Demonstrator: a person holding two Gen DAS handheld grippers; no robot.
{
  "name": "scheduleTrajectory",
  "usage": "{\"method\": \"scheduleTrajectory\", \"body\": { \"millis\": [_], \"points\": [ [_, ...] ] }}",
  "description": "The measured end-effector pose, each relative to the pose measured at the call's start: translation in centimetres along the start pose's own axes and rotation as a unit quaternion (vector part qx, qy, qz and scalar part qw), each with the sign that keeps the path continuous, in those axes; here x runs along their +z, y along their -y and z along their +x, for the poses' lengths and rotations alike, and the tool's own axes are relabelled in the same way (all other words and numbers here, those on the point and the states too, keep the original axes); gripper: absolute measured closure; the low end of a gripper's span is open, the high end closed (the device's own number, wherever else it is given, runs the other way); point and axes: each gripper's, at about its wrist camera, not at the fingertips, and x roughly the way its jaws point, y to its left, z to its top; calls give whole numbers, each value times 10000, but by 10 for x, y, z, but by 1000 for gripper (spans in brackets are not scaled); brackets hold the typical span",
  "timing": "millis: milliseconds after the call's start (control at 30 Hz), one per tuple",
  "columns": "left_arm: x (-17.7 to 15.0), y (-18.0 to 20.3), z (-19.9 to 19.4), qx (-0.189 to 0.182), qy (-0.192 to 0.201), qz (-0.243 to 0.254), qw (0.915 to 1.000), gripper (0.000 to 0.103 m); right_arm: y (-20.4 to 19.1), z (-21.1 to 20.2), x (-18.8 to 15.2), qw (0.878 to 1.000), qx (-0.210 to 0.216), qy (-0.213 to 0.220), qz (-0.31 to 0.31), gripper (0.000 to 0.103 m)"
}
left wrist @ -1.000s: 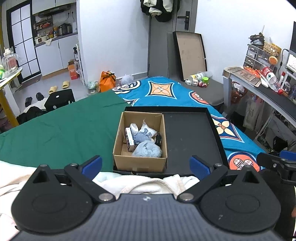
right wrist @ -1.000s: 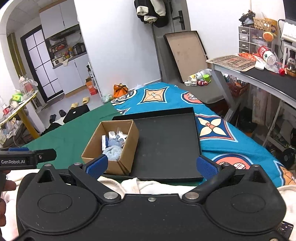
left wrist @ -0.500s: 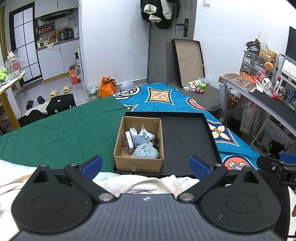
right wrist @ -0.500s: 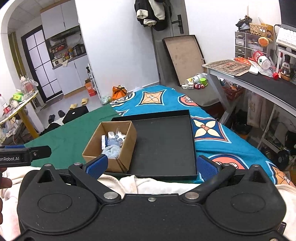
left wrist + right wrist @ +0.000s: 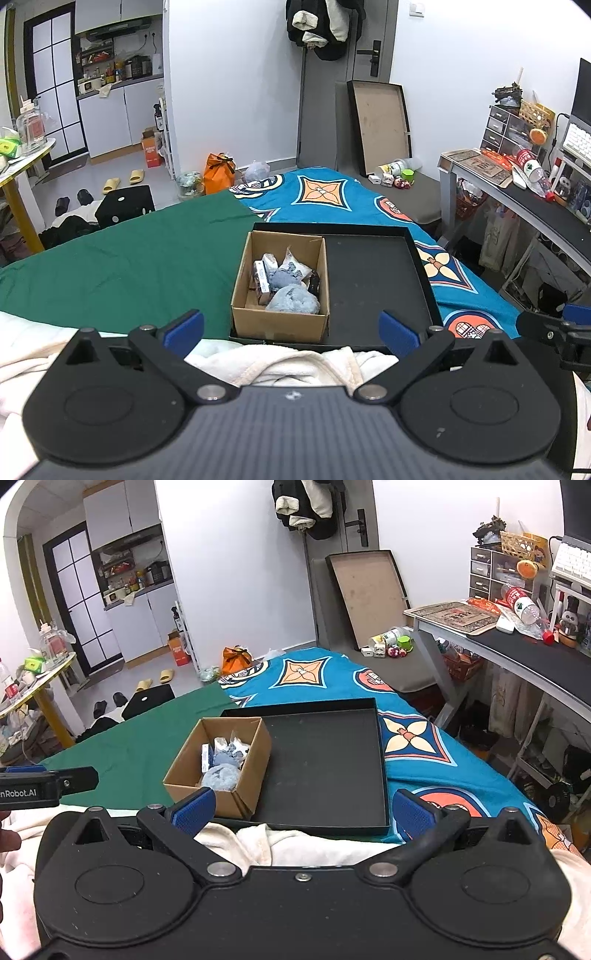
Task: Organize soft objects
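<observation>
Cardboard box, open-topped, standing in the left part of a shallow black tray on the bed. Inside lie crumpled blue-grey soft bundles (packed beside small wrapped packets). Left gripper and right gripper both hover over a cream blanket just short of the tray, blue-padded fingers spread wide, holding nothing.
</observation>
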Motion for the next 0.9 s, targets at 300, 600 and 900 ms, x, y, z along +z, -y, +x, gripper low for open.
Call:
{"method": "scheduleTrajectory", "body": {
  "millis": [300,600,900],
  "points": [
    [-2,-5,-1,13,-24,-58,10000,3,-2,0,-2,10000,31,-34,-19,0],
    [-1,-3,-1,-3,-27,7,10000,3,-1,0,-2,10000,8,-53,8,0],
    [0,-2,-1,7,-25,9,10000,3,0,0,-1,10000,0,-63,14,0]
  ]
}}
